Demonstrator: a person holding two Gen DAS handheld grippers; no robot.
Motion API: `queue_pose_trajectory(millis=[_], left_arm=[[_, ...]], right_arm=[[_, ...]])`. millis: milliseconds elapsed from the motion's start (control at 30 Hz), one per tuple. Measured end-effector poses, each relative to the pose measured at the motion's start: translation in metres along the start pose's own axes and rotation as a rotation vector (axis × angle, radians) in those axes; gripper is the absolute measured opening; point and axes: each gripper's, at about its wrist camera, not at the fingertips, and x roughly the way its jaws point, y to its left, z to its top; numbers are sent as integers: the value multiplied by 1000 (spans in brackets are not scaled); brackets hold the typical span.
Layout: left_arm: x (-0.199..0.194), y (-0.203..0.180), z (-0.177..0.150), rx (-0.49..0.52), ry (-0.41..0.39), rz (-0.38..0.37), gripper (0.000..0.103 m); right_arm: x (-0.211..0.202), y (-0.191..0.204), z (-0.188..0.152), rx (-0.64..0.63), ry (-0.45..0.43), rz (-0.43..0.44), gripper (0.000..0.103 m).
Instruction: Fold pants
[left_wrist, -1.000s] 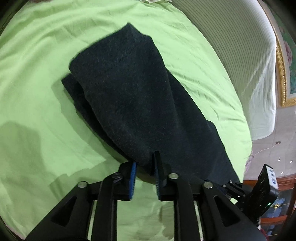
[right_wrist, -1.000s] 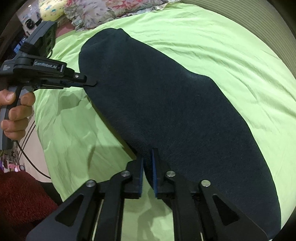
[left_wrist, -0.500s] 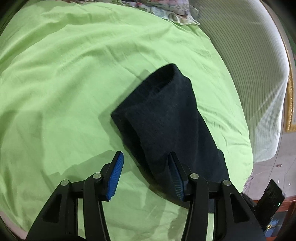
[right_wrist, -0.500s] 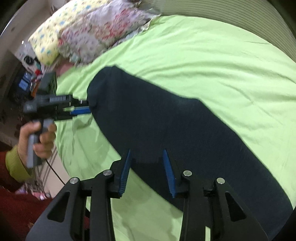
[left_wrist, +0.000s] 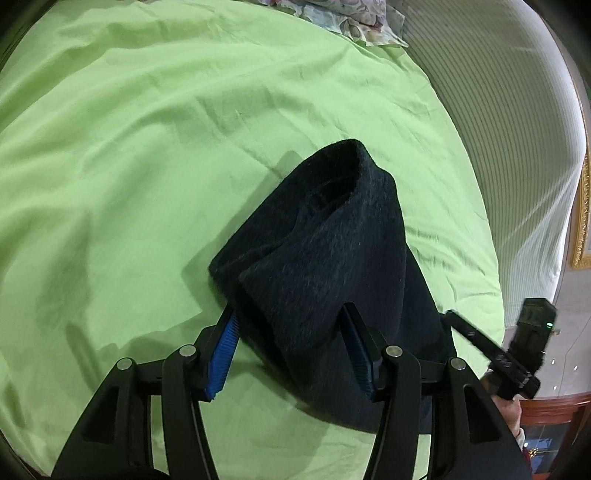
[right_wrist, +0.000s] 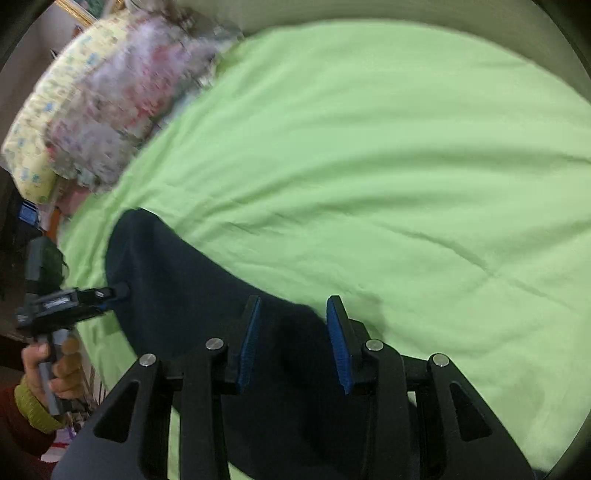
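The dark navy pants (left_wrist: 325, 258) lie folded in a long band on the green bed sheet (left_wrist: 129, 166). In the left wrist view my left gripper (left_wrist: 291, 325) is open, its blue pads either side of the near end of the pants. In the right wrist view the pants (right_wrist: 177, 295) run from lower middle to the left. My right gripper (right_wrist: 293, 317) is open above the pants' other end. The left gripper (right_wrist: 110, 293) shows at the far end of the pants, held by a hand. The right gripper (left_wrist: 454, 317) shows at the lower right of the left wrist view.
Floral and yellow pillows (right_wrist: 92, 110) lie at the head of the bed. A striped white wall or headboard (left_wrist: 517, 129) stands to the right of the bed. The bed edge (left_wrist: 495, 295) is near the pants' right end. Wide green sheet lies beyond the pants.
Both grippers were shut on the pants' ends a second ago and have opened, letting the pants go. Both have pulled back and tilted up from the cloth.
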Motion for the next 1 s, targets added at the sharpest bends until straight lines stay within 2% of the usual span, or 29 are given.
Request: queue_pose_trajectory(millis=[67, 167, 200, 233, 300, 400, 533, 667, 767, 900, 1000], left_arm=[[5, -1, 3, -7, -1, -5, 55], [9, -3, 6, -19, -20, -21, 55], [11, -4, 7, -19, -28, -29, 51], [12, -5, 8, -16, -36, -32, 48], [12, -6, 8, -9, -35, -59, 29], [-7, -10, 4, 12, -77, -115, 21], [-49, -14, -6, 45, -150, -191, 20], [-79, -5, -7, 67, -202, -218, 20], [-79, 2, -3, 77, -206, -183, 20], [-68, 11, 5, 105, -199, -130, 20], [-56, 17, 9, 120, -176, -81, 20]], right_arm=[[14, -2, -5, -11, 44, 11, 38], [17, 3, -10, -45, 28, 20, 33], [16, 4, -10, -47, 30, 26, 22], [15, 4, -10, -54, 30, 18, 19], [10, 11, -11, -76, 23, 9, 15], [-9, 18, -13, -112, -7, 7, 14], [-36, 33, -11, -161, -88, 38, 12], [-38, 40, -1, -177, -140, 43, 12], [-19, 47, 9, -170, -146, 9, 11], [10, 58, 15, -182, -125, -83, 11], [20, 50, 17, -122, -115, -102, 12]])
